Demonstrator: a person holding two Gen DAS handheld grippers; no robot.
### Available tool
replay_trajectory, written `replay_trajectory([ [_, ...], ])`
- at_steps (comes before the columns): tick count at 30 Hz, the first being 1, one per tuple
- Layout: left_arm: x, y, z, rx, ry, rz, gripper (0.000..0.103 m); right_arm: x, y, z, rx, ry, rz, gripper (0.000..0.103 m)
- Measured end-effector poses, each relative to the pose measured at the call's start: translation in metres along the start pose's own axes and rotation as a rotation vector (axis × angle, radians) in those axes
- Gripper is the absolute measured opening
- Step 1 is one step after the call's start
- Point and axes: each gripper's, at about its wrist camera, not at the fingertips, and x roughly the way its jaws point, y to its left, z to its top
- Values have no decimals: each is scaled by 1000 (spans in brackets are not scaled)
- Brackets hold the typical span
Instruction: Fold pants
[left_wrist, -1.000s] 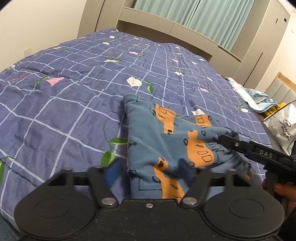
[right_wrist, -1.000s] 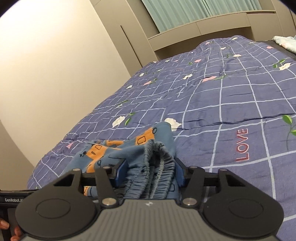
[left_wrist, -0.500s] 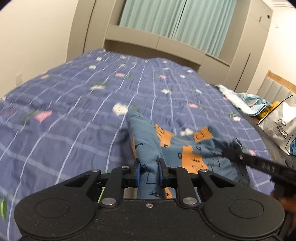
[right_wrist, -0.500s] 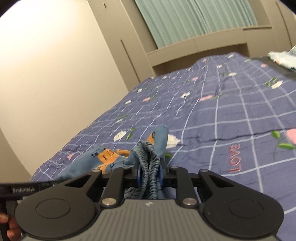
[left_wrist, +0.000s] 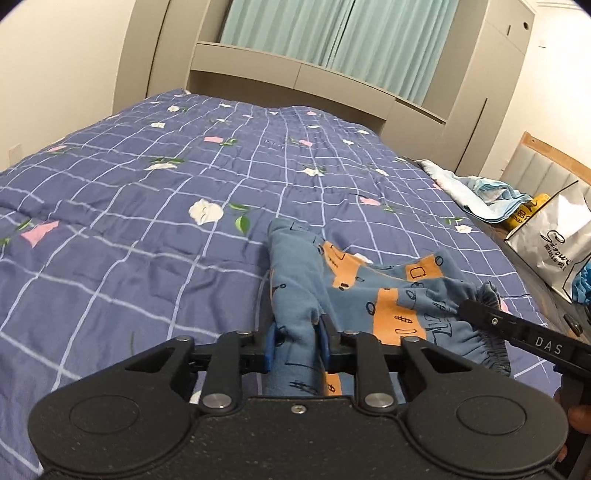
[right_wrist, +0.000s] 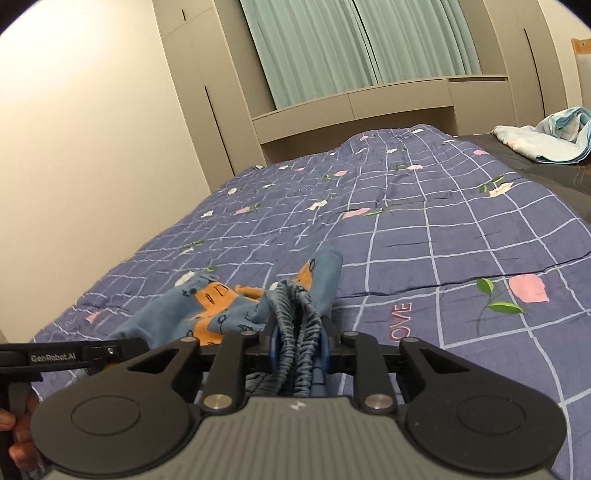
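Observation:
The pants (left_wrist: 369, 291) are small, blue with orange patches and black doodles, lying bunched on the purple checked bedspread (left_wrist: 147, 221). My left gripper (left_wrist: 297, 345) is shut on a fold of the blue fabric at the near edge. My right gripper (right_wrist: 297, 349) is shut on the gathered elastic waistband (right_wrist: 295, 317); it also shows in the left wrist view (left_wrist: 476, 308) at the pants' right end. The pants (right_wrist: 207, 306) hang a little between the two grippers, lifted at both held ends.
The bed's headboard shelf (left_wrist: 295, 77) and teal curtains (left_wrist: 332, 33) lie ahead. Crumpled light blue cloth (left_wrist: 476, 192) lies at the bed's right edge, with a white shopping bag (left_wrist: 550, 240) beside it. A wall (right_wrist: 92, 147) bounds the left side.
Both grippers closed on the pants: the left on a fabric fold, the right on the waistband. Both then rose, lifting the held ends off the bedspread.

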Motion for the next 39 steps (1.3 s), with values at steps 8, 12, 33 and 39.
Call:
replay_trajectory([
  [8,-18,-5,-6,10,-13,4,68,-12,0,-3,-30,-12,-50,64],
  [12,-35,-9,-12,38,-40,39,93,-28,6,-6,-69,-33,-75,83],
  [33,-118,-28,-74,243,-57,96,102,-119,39,-52,-168,46,-113,103],
  [39,-121,-29,-80,253,-47,96,102,-127,40,-59,-171,63,-121,103],
])
